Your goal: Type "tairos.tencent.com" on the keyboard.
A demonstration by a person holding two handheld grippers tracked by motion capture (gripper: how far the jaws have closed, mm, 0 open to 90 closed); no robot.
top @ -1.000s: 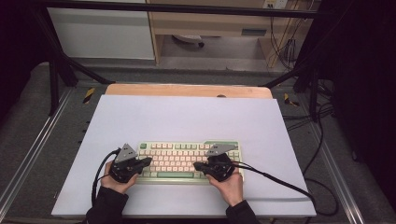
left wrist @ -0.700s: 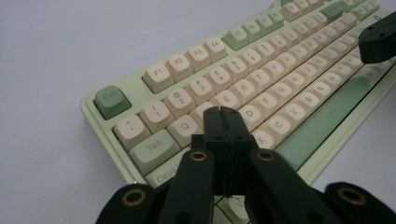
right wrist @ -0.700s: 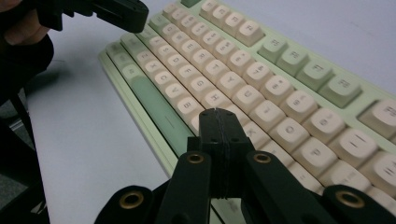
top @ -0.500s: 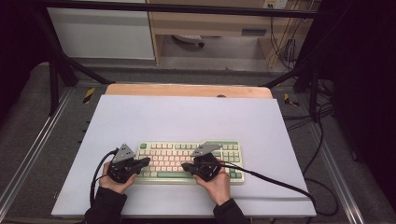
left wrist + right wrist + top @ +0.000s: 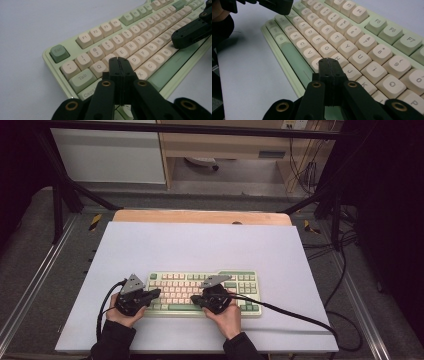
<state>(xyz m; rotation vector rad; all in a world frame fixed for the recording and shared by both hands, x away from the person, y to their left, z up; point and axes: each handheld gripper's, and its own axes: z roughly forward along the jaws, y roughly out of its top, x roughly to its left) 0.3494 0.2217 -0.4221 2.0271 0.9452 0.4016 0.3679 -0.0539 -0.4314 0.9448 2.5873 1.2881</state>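
The right gripper (image 5: pixel 216 296) has slid leftward along the keyboard (image 5: pixel 200 292) since the earlier frames, from over the right-hand keys to about the middle of the board, while the left gripper (image 5: pixel 136 296) has kept to its spot at the left end.

Both pairs of fingers are pressed fully together with nothing between them, used as a single blunt point for poking keys. In the left gripper view, that gripper's fingers (image 5: pixel 117 67) sit low over the letter block, their tip about at the W and S keys, with the Esc key (image 5: pixel 59 53) toward the left of the frame. In the right gripper view, the closed tip (image 5: pixel 325 66) rests at the H key (image 5: pixel 337 58), just above the space bar (image 5: pixel 294 58); whether it is pressing down or merely touching I cannot tell.

Outward from there, the cream-and-green keyboard lies flat in the lower centre of the high view, on the pale sheet covering the surface (image 5: pixel 200 245), near its front edge. A cable (image 5: pixel 290 312) trails off to the lower right.

As for progress, this looks like typing under way: both points are placed on the letters, but nothing shows which keys are already struck or how many are left.
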